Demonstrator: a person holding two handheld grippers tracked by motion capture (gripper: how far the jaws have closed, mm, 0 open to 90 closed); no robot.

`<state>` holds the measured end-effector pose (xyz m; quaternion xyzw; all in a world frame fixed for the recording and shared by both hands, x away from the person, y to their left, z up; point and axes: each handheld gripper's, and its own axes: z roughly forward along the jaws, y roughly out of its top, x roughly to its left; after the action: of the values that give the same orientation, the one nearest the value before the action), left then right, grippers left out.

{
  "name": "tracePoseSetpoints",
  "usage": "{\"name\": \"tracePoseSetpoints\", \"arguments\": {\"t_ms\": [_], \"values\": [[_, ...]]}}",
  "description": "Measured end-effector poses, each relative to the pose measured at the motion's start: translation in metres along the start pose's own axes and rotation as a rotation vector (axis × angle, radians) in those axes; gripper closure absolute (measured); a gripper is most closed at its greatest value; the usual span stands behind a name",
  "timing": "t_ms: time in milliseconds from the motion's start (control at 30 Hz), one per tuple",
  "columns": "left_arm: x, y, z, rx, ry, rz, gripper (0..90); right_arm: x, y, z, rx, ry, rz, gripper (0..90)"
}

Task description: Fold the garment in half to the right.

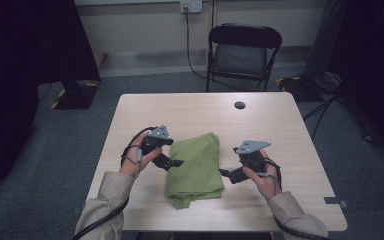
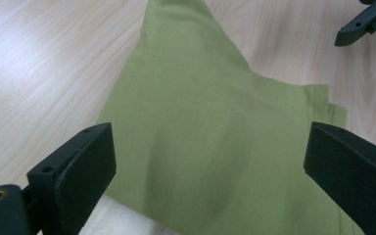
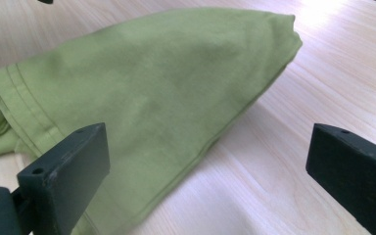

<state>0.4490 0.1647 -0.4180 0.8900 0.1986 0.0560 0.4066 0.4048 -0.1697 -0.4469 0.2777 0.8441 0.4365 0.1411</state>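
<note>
A green cloth point(image 1: 195, 167) lay folded in the middle of the wooden table point(image 1: 280, 130), a bit toward the person's side. It was wide and bunchy at its 6 o'clock end and came to a narrow tip at 12 o'clock.

The left gripper point(image 1: 176, 163) sat at the cloth's 9 o'clock edge. Its jaws stood wide apart and held nothing. In the left gripper view the cloth point(image 2: 210, 142) lay flat between and below the two jaws, not pinched. The tip of the other gripper poked in near 1 o'clock of that view.

The right gripper point(image 1: 225, 173) sat at the cloth's 3 o'clock edge, just beside it. Its jaws were spread wide too, with nothing in them. In the right gripper view the cloth point(image 3: 147, 98) reached under the left jaw, and bare table showed under the right one.

It looked like the reaching step: both grippers were in place by the cloth, and no grab had been made. The next move probably called for each gripper to go down to its own edge, slip a jaw under the top layer, and close gently. A grab taken too deep could catch all the layers at once.

A black chair point(image 1: 244, 52) stood past the table at 12 o'clock.
</note>
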Motion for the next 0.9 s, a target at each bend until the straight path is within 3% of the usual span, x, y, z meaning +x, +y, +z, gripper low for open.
{"name": "tracePoseSetpoints", "arguments": {"t_ms": [400,900], "values": [[0.000,-0.021,-0.004,-0.013,0.004,-0.027,4.5,-0.008,-0.015,-0.008,0.011,-0.008,-0.009,1.2],[-0.001,-0.045,-0.014,-0.028,0.024,-0.047,4.5,-0.023,-0.039,-0.024,-0.014,-0.026,0.044,1.3]]}}
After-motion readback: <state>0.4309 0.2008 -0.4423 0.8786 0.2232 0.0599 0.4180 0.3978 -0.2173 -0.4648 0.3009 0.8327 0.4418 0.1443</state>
